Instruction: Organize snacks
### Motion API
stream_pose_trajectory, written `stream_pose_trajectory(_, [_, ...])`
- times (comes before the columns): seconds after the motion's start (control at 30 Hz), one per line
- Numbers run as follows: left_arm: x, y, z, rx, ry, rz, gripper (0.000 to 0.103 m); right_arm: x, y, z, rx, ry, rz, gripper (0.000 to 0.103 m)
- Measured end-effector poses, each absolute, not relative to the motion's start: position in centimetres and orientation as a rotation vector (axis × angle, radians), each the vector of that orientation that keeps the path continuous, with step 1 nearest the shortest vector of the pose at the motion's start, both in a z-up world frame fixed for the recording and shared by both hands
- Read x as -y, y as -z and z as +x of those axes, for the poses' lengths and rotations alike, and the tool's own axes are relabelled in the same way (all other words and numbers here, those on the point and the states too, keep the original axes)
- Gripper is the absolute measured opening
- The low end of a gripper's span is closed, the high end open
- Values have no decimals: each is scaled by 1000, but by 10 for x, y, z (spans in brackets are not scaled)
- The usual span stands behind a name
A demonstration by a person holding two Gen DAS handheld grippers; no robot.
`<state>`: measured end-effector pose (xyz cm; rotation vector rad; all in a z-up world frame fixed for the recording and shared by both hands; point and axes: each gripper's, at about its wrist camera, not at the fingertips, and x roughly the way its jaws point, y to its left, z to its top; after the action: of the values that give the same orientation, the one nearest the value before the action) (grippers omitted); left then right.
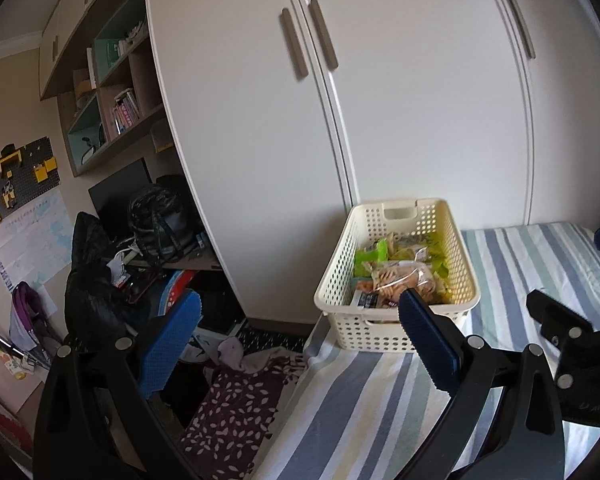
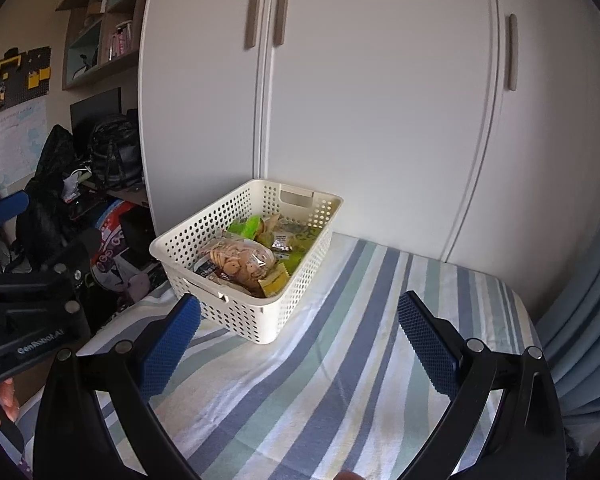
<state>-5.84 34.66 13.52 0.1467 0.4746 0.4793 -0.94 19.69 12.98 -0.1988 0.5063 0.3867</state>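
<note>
A cream perforated basket (image 1: 396, 334) (image 2: 236, 316) stands on the striped bed sheet beside the wardrobe. It holds several snack packs: a clear bag of round biscuits (image 2: 240, 262) (image 1: 404, 278) on top, with green packets (image 1: 370, 256) (image 2: 250, 226) behind it. My left gripper (image 1: 300, 344) is open and empty, hovering at the bed's left edge in front of the basket. My right gripper (image 2: 298, 344) is open and empty too, above the sheet just short of the basket. Part of the left gripper's body (image 2: 32, 304) shows in the right wrist view.
White wardrobe doors (image 1: 380, 100) (image 2: 360, 92) rise right behind the basket. Left of the bed lie a cluttered desk with a black backpack (image 1: 160, 220), a dark patterned cloth (image 1: 240, 404) on the floor, and shelves (image 1: 112, 92). A blue curtain (image 2: 580, 340) hangs at the right.
</note>
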Motion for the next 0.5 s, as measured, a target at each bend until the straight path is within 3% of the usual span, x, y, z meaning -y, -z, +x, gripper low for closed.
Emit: stream_pose_trajectory(0.5, [-359,-119,-49,-518,-520,157,101,-223,-125,2,-492,-319,-280,98])
